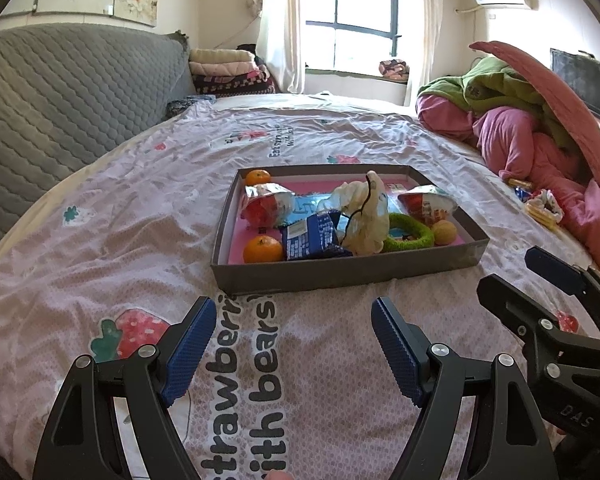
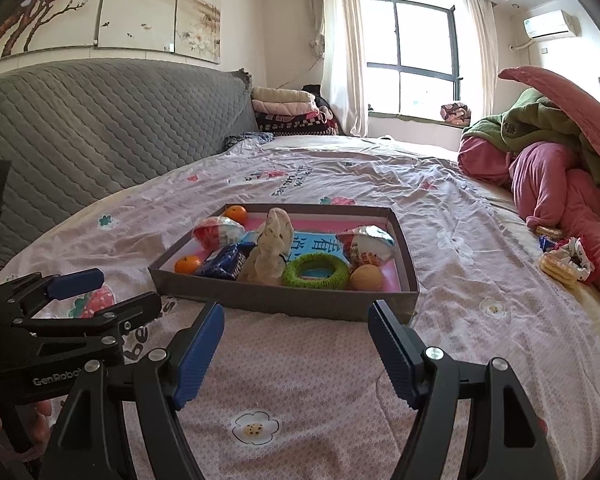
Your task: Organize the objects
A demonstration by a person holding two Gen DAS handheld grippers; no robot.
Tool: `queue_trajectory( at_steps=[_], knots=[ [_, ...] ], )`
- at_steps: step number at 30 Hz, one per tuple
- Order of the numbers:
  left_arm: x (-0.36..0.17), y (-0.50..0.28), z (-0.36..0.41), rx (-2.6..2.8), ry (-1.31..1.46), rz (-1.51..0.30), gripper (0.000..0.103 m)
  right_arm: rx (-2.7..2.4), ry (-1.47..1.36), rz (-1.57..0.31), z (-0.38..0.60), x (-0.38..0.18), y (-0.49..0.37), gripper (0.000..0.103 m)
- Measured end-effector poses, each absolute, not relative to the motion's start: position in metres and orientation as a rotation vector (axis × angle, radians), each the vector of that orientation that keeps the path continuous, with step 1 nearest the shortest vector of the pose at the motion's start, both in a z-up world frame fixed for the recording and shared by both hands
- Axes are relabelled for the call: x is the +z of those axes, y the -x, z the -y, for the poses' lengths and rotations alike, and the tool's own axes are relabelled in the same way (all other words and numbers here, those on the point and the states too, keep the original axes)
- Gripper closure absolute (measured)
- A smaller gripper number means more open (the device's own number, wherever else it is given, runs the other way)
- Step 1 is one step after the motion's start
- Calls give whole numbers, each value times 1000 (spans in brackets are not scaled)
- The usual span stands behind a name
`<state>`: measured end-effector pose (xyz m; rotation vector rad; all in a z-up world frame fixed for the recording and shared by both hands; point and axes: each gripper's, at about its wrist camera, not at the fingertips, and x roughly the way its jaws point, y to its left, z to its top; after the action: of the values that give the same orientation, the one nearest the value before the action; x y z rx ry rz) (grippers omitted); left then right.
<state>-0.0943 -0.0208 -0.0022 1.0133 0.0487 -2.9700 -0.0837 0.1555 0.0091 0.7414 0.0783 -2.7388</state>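
both grippers are seen hovering low over the bedsheet (image 1: pixel 100 240) at the near edge, jaws spread wide, nothing held: left gripper (image 1: pixel 292 344), right gripper (image 2: pixel 296 340). the box (image 2: pixel 284 304) lies straight ahead of both, just past the fingertips, long axis running left-right across the view. loose items outside it, biscuits (image 2: pixel 556 270) and small wrappers by the pink quilt (image 2: pixel 560 184), are far right, so the right gripper is judged nearer to them; the left is well apart from them. inside the box: two oranges (image 1: pixel 262 249) at the left side, smooth and round; a blue packet (image 1: pixel 312 238), glossy and crinkly; two foil snack bags (image 1: pixel 266 204), puffy; a cream crumpled plastic bag (image 1: pixel 366 216) standing in the middle, soft; a green ring (image 2: pixel 315 271), fuzzy; a tan ball (image 2: pixel 366 278) at the near right corner. box walls are grey, stiff card, pink lined. the sheet is wrinkled, thin cloth.
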Motion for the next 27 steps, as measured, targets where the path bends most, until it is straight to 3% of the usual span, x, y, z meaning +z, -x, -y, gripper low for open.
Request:
queue_trajectory(
  at_steps=[27],
  knots=[
    [-30, 92, 21, -2955, -1080, -86, 22, -2723, -750, -34, -159, -20, 73, 29]
  ],
)
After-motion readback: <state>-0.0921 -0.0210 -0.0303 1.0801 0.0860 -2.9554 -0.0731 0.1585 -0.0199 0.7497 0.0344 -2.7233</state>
